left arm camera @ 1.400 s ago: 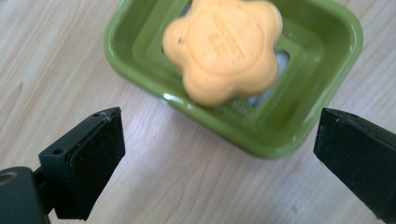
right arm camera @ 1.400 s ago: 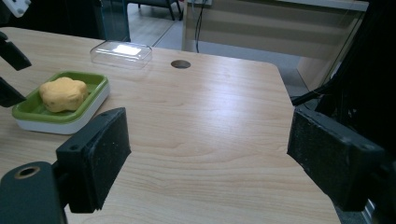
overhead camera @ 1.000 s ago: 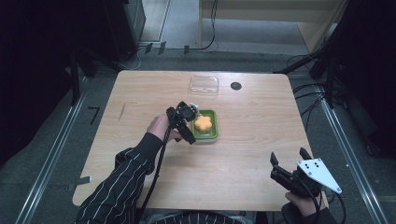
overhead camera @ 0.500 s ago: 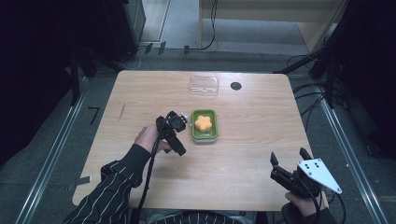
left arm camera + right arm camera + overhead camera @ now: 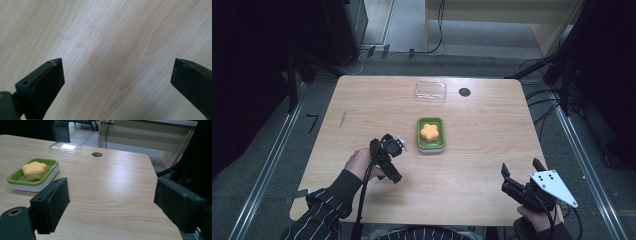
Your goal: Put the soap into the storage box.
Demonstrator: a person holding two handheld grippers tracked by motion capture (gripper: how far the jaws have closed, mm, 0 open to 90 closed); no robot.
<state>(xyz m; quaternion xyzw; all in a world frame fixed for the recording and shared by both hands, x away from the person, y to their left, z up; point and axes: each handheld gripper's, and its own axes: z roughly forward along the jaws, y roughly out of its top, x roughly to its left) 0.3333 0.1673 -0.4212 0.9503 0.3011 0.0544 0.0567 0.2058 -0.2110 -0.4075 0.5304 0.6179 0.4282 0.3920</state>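
Your left gripper (image 5: 393,162) hangs over the wooden table (image 5: 492,135), left of the middle and towards your near edge; in the left gripper view its jaws stand wide apart with nothing but bare wood grain between them. Your right gripper (image 5: 517,187) sits at the near right corner of the table, its grey three-cornered plate on top, and in the right gripper view its jaws are likewise spread wide and empty. Near the middle of the table lies a green tray (image 5: 431,144) on a white base, and in it an orange flower-shaped piece (image 5: 430,132). It lies just right of your left gripper, apart from it. Beyond the tray, near the far edge, rests a clear plastic lid (image 5: 430,92), with a small dark hole (image 5: 464,92) in the tabletop beside it on the right
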